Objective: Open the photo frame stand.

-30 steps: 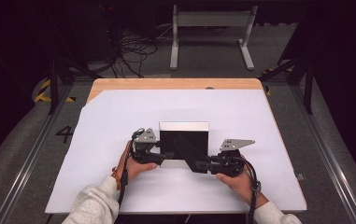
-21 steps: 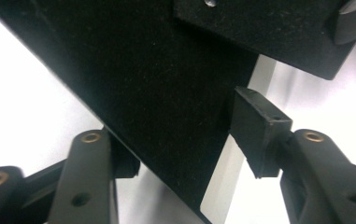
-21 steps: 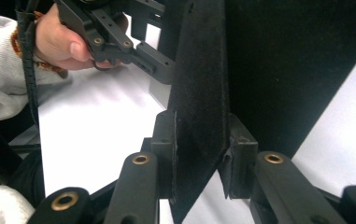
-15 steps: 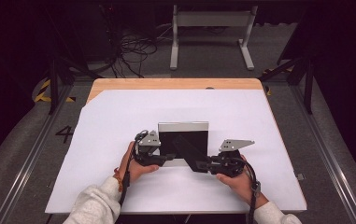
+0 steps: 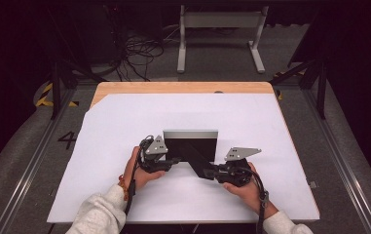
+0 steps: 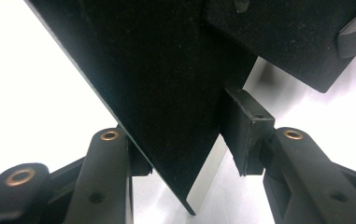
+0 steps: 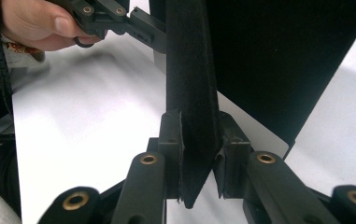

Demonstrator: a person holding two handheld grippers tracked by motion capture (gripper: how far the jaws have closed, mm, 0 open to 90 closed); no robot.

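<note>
Both grippers are working on a black sheet with a pale grey back, which sits on the white table cover just in front of the person, about midway across the table. In the high view its far part stands up as a dark rectangle with a pale top edge, while a dark flap runs down and to the right toward the right gripper. The right gripper view shows that gripper's 2 jaws pressed tight on the folded black flap, so it is clamped on the sheet. The left gripper straddles the sheet's left edge: in the left gripper view the sheet runs between its jaws, the right pad touching it, but the left pad is hidden behind the sheet, so I cannot tell whether it is truly closed on it. The step in hand looks like folding or raising the sheet, with the fold only partly made. The next move likely calls for both hands to travel together, keeping the edges lined up, so the stiff sheet neither slips from the right jaws nor twists out of the left.
</note>
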